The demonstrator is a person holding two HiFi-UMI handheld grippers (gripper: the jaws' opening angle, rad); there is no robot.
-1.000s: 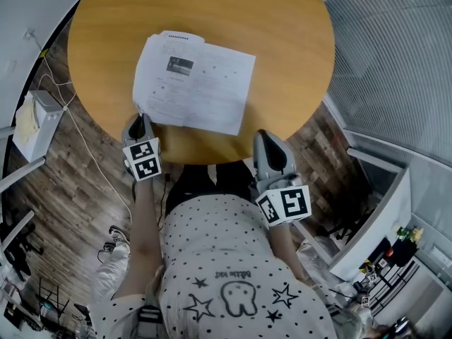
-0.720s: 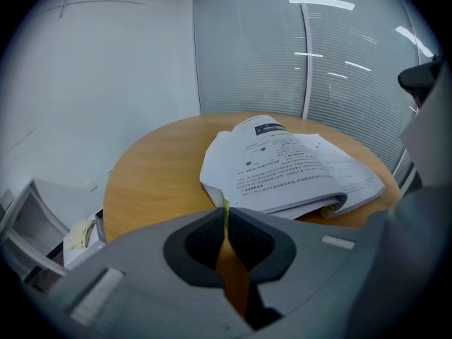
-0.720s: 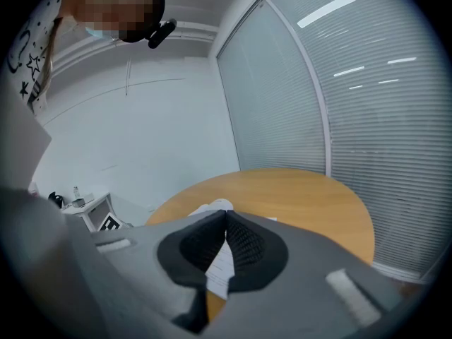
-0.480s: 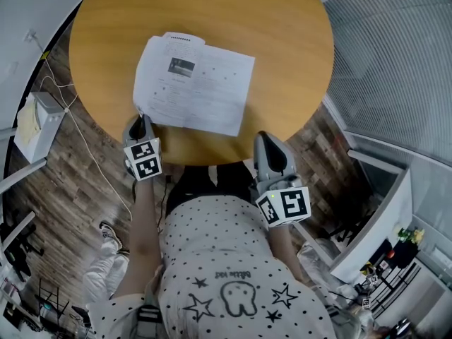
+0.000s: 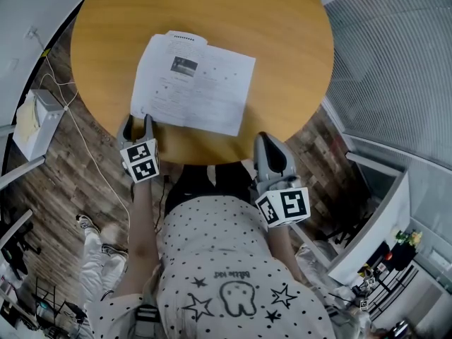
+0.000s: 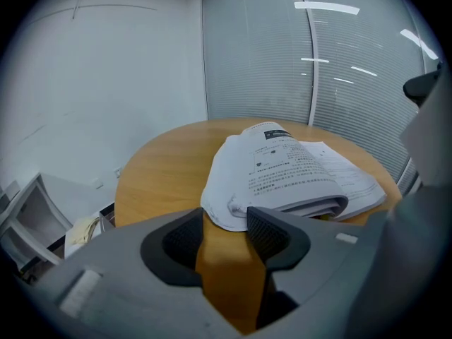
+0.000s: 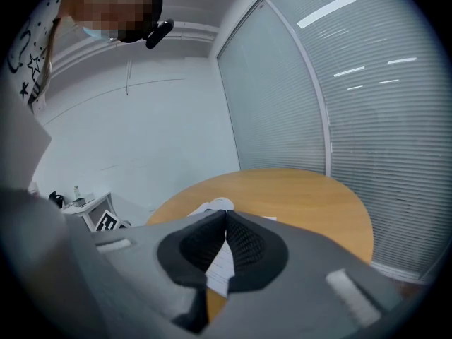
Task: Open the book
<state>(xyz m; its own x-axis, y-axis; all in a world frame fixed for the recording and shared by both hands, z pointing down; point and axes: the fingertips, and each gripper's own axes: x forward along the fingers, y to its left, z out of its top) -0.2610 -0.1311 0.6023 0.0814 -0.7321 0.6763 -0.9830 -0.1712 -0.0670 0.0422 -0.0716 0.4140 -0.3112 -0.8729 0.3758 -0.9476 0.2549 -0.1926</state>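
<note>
Book [image 6: 296, 179] corner at just-opened left jaws.

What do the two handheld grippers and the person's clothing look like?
Both the left gripper and right gripper have smooth grey shells with black textured pads. Each carries a white cube with black square markers. The person wears a white short-sleeved top with black dots and stars.

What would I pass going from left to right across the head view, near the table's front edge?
White box on the floor → left gripper, jaws just been opening, with a corner of the book between them, unpressed → the book → right gripper.
</note>
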